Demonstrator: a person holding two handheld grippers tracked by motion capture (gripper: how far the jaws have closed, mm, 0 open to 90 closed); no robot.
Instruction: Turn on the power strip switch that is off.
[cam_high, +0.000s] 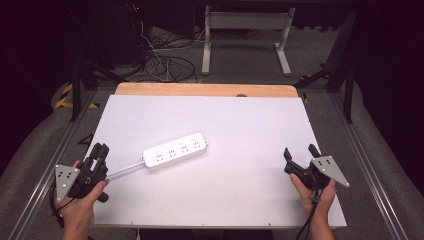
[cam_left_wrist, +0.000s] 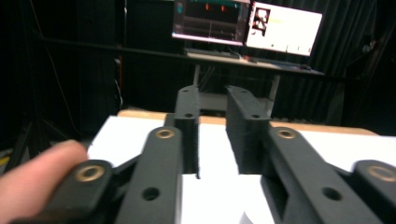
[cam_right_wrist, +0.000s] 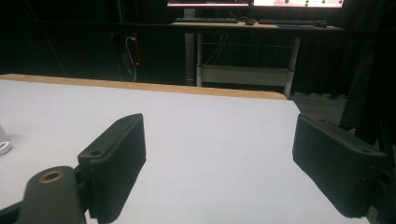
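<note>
**Overhead and gripper views: two hand-held grippers at rest beside a power strip**

Centrally on the white table (cam_high: 240, 195) lies a white power strip (cam_high: 175, 151), set at a slant, its far end toward the right. Its white cord (cam_high: 125, 168) runs from the near end toward the left gripper (cam_high: 100, 150). That gripper is held in the person's left hand (cam_high: 80, 207) at the table's left edge, near the strip but apart from it. In the left gripper view its jaws stand close together with a narrow gap, nothing between them. The right gripper (cam_high: 300, 152), held in the right hand (cam_high: 315, 197) near the right edge, is well apart from the strip. Its jaws are spread wide and empty, with bare table between them. Two lit monitors (cam_left_wrist: 247, 23) stand on a desk (cam_left_wrist: 254, 63) beyond the table.
</note>
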